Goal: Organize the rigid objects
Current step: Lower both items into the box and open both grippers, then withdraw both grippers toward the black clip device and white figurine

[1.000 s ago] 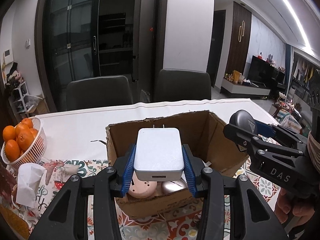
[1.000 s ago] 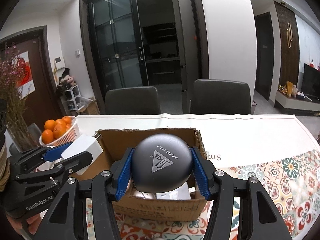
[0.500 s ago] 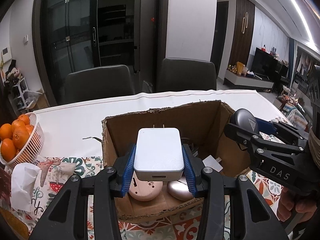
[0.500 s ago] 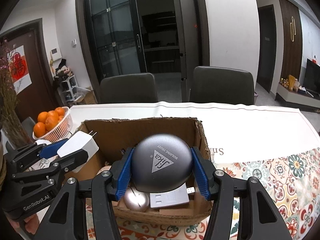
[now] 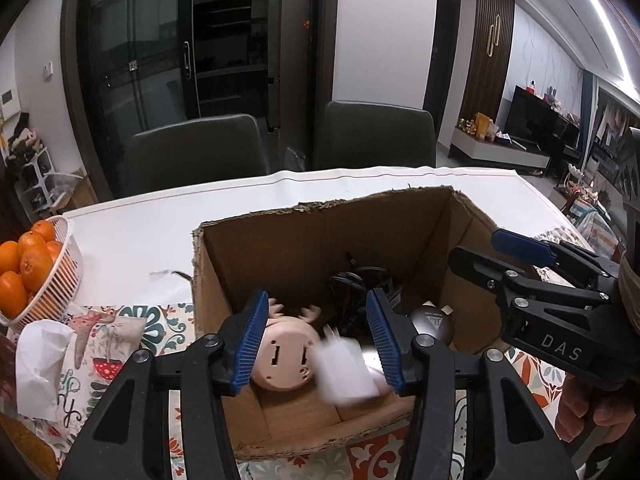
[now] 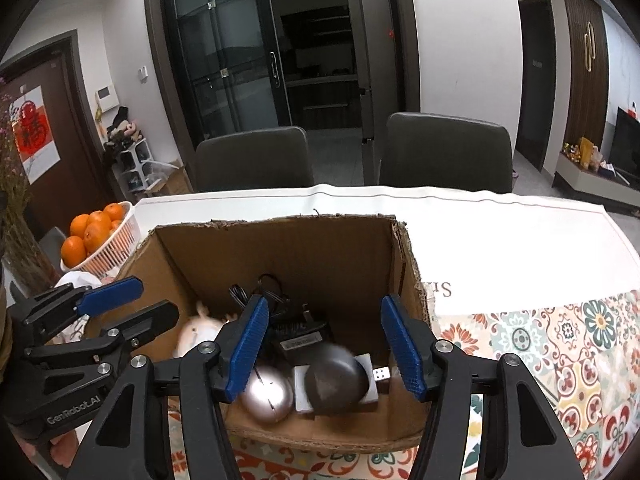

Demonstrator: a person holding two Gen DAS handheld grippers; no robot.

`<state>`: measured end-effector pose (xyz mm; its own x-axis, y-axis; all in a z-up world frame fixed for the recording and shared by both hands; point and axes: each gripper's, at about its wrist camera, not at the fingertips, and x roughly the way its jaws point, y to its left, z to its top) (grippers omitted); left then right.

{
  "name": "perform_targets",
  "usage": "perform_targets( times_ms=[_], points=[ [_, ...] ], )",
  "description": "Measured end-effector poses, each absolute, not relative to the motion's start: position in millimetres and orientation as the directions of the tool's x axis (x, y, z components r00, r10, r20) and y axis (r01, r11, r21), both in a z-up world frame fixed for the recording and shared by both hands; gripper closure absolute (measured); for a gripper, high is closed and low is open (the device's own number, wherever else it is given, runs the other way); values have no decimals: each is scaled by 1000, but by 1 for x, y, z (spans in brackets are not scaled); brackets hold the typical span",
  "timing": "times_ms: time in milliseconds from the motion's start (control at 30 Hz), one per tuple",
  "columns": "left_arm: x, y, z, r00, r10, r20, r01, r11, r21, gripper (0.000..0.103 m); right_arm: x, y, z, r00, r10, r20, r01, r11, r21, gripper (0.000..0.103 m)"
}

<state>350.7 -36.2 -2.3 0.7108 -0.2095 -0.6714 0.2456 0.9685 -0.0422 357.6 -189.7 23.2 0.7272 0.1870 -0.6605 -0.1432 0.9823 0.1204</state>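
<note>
The white charger (image 5: 346, 372) and the dark grey domed case (image 6: 335, 384) have both left their grippers: a second ago each sat clamped between blue pads above the cardboard box (image 5: 320, 256), and now both show as blurred shapes falling inside it. The left gripper (image 5: 318, 340) has just been opening and its jaws stand apart with nothing pressed between them; the charger is below and in front of them, over the near right part of the box floor, beside a pink round gadget with antlers (image 5: 286, 360). The right gripper (image 6: 328, 350) has likewise just been opening and is released; the domed case drops onto a white flat device with a USB plug (image 6: 370, 384), just right of a silver mouse (image 6: 267, 398), with a black adapter and cables (image 6: 300, 332) farther back. Judged from this, two more rigid items are going into the box, so this pair is as good as stowed, and both grippers are free for whatever is left.

The box stands on a table under a patterned cloth (image 6: 560, 352) at the near side and a plain white cover (image 5: 160, 240) beyond. A white basket of oranges (image 5: 52, 280) sits at the far left, with a crumpled tissue (image 5: 40, 360) near it. Two dark chairs (image 6: 256, 160) stand behind the table, before glass doors, in a dim room
</note>
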Motion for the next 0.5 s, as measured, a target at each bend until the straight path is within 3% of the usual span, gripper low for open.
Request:
perform_targets(
  times_ms=[500],
  points=[
    [294, -36, 10, 761, -147, -632, 174, 985, -19, 48, 308, -194, 40, 768, 186, -613, -146, 983, 116, 43]
  ],
)
